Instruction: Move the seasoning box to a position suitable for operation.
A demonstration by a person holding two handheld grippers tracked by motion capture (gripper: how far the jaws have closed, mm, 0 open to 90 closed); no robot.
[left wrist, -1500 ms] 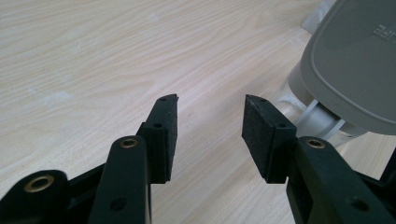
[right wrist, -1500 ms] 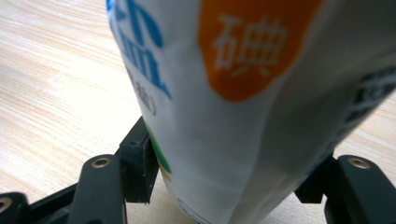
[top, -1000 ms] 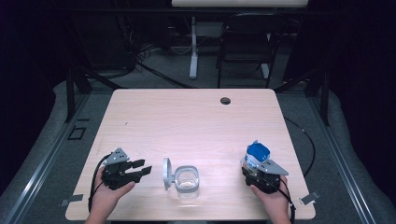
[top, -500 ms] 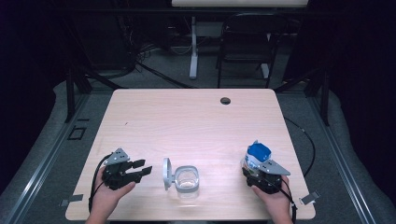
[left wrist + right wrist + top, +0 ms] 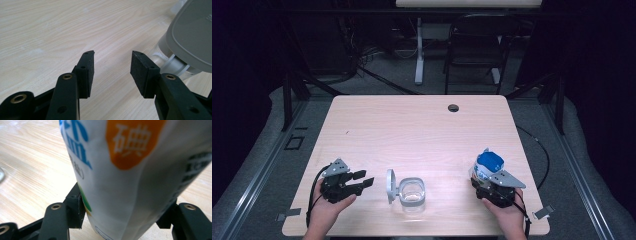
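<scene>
Right gripper pinches the soft bag; it could sag and spill beside the open container. Left gripper spread, empty, jaws just opened further.

In the right gripper view the white packet runs off the top and right edges, its printed characters cut short and the small dark print at its right too blurred to read; the packet hides the right gripper's pads. In the left gripper view the grey lid beside the clear container leaves the frame at right.
</scene>
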